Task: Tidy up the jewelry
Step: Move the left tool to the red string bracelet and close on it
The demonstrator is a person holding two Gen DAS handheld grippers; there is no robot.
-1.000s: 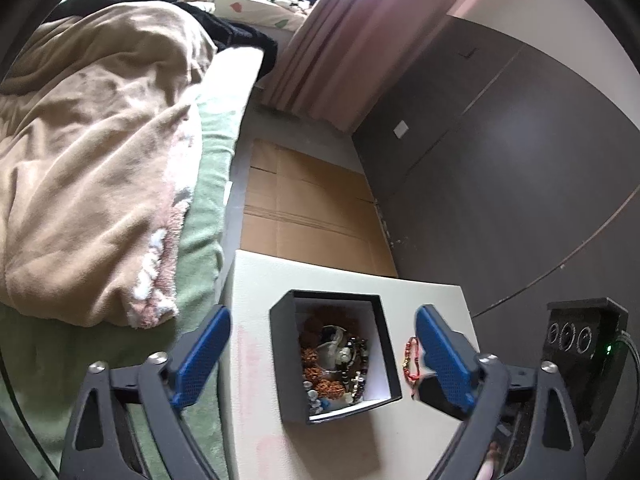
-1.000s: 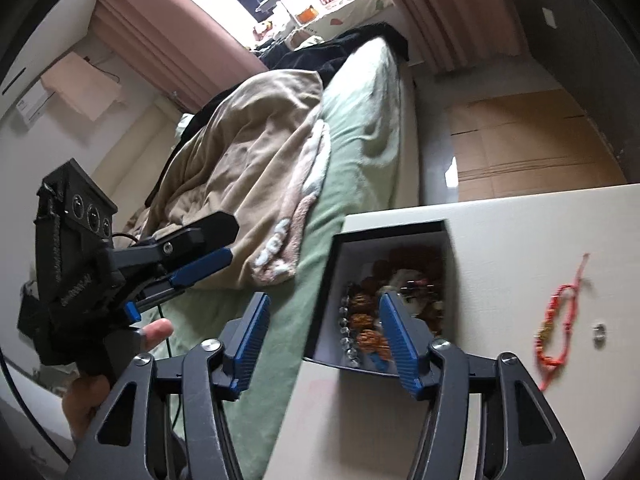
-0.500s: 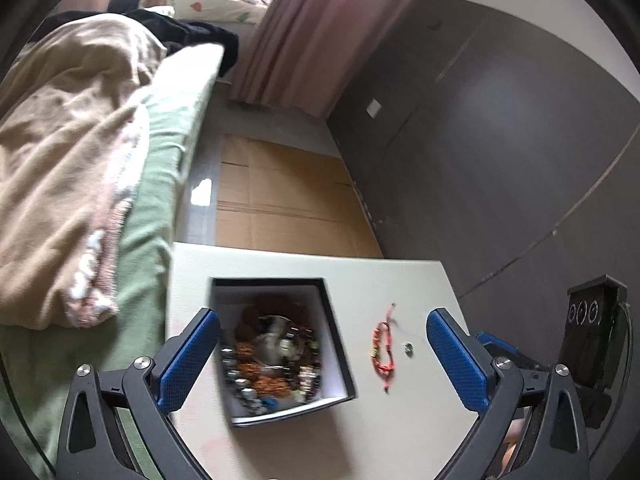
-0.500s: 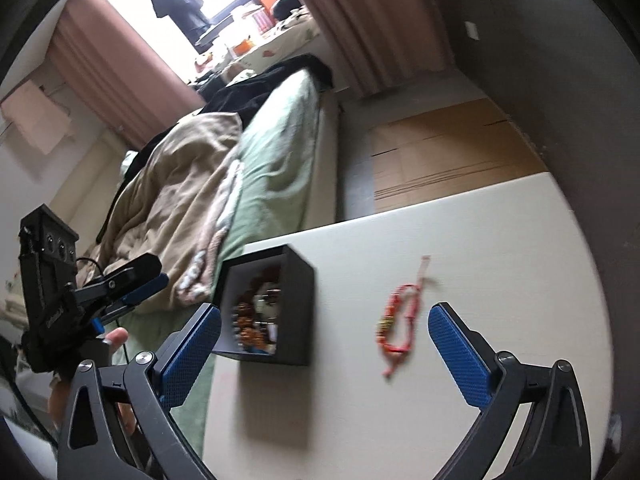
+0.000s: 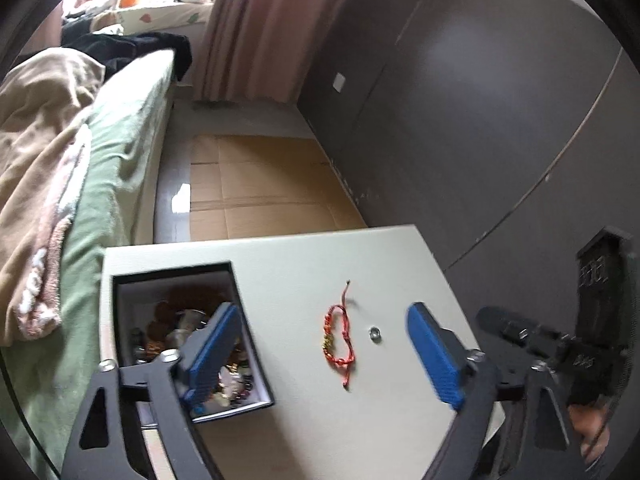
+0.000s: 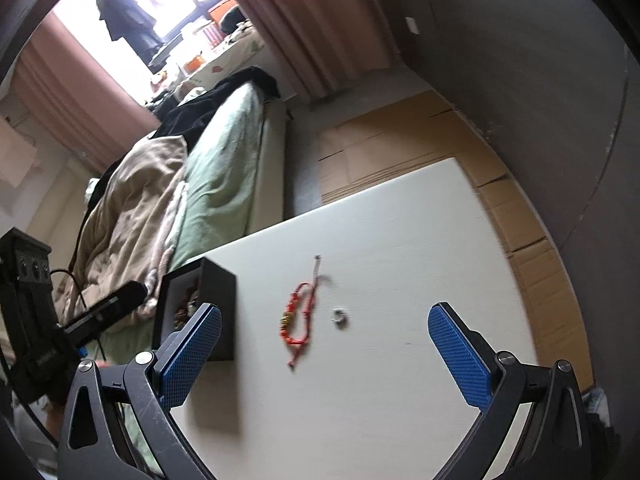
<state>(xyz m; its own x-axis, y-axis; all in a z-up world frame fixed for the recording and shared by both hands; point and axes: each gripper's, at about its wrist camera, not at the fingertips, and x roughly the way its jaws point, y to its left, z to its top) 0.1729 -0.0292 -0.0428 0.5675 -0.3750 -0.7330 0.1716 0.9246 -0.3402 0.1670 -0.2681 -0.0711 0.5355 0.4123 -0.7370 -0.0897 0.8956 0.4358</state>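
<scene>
Your left tongs (image 5: 324, 354) and right tongs (image 6: 326, 354) are spread wide, empty. The red bracelet (image 6: 298, 314) lies on the worktop (image 6: 400, 400), between the black box (image 6: 218, 312) and the small ring (image 6: 340, 316).

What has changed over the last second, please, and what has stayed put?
Both cameras swung rightward, from the black box toward the red bracelet, which now lies between the open fingers of the left gripper and right gripper. Nothing was grasped or released. Box, bracelet and small ring stayed put on the table.
</scene>
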